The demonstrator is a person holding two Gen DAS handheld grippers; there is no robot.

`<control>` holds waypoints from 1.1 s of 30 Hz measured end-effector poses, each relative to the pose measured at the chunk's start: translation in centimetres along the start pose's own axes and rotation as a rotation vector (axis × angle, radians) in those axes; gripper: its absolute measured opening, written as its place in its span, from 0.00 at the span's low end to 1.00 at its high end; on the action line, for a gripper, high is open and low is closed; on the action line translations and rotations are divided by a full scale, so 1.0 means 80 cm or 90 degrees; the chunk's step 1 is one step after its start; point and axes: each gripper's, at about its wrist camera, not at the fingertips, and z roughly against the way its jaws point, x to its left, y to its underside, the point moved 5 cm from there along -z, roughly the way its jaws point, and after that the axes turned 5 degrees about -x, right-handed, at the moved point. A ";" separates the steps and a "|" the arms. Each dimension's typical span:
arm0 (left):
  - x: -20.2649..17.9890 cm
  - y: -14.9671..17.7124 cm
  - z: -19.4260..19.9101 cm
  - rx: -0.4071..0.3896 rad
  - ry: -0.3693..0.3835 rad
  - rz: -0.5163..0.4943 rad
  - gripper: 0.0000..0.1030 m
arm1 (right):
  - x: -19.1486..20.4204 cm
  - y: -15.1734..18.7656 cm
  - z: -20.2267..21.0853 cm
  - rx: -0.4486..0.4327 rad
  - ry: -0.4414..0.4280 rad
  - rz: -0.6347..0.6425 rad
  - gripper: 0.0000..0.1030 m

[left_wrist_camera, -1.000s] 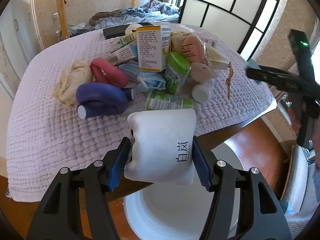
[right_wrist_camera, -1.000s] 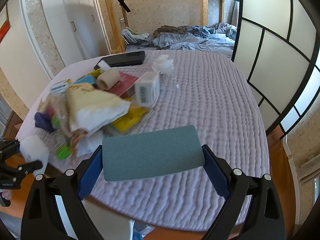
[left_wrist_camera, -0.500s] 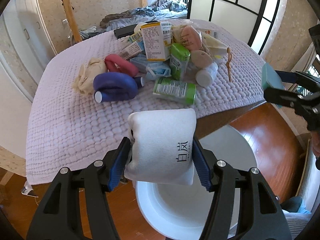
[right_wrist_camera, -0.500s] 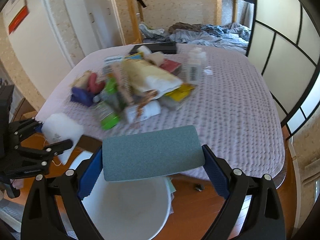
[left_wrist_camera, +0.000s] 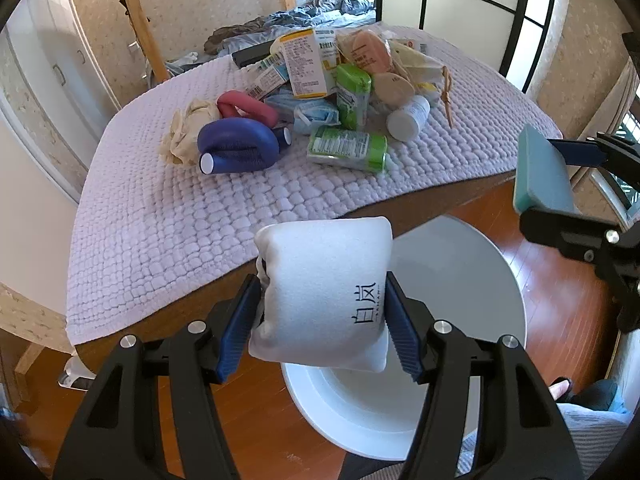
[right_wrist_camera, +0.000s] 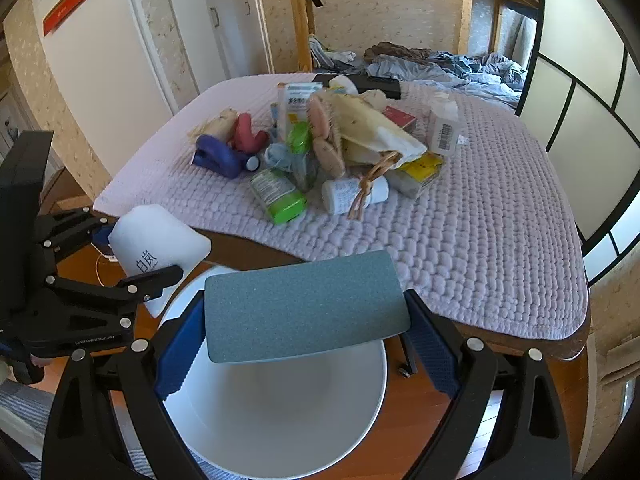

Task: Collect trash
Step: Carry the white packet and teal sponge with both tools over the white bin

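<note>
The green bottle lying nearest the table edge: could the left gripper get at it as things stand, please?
Probably not yet. The left gripper is shut on a white pouch and sits off the table over the white bin. The green bottle itself lies uncovered on the mat, so once the pouch is dropped, the way looks free.

Wooden tabletop (left_wrist_camera: 420, 200), covered by a lilac quilted mat (left_wrist_camera: 168, 216). On the mat, heaped together toward the far side: purple roller (left_wrist_camera: 236, 146), pink roller (left_wrist_camera: 246, 105), crumpled cream cloth (left_wrist_camera: 188, 128), blue mask (left_wrist_camera: 310, 110), green-capped bottle lying flat (left_wrist_camera: 346, 148), white bottle (left_wrist_camera: 408, 118), upright medicine box (left_wrist_camera: 306, 62). Below the near edge, on the wooden floor (left_wrist_camera: 560, 304), a white bin (left_wrist_camera: 460, 264).
</note>
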 end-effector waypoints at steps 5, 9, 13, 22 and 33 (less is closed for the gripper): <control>-0.004 0.005 -0.001 0.008 -0.002 -0.012 0.61 | 0.008 0.008 -0.002 0.011 -0.004 0.001 0.89; -0.007 0.010 -0.003 0.017 0.003 -0.018 0.61 | 0.013 0.013 -0.006 0.021 -0.004 0.005 0.89; -0.011 0.015 -0.008 0.029 0.007 -0.023 0.61 | 0.015 0.019 -0.010 0.031 -0.007 0.008 0.89; -0.021 0.027 -0.024 0.064 0.027 -0.040 0.61 | 0.014 0.028 -0.021 0.050 -0.009 0.007 0.89; -0.028 0.038 -0.055 0.104 0.038 -0.047 0.61 | 0.013 0.041 -0.042 0.073 -0.006 0.003 0.89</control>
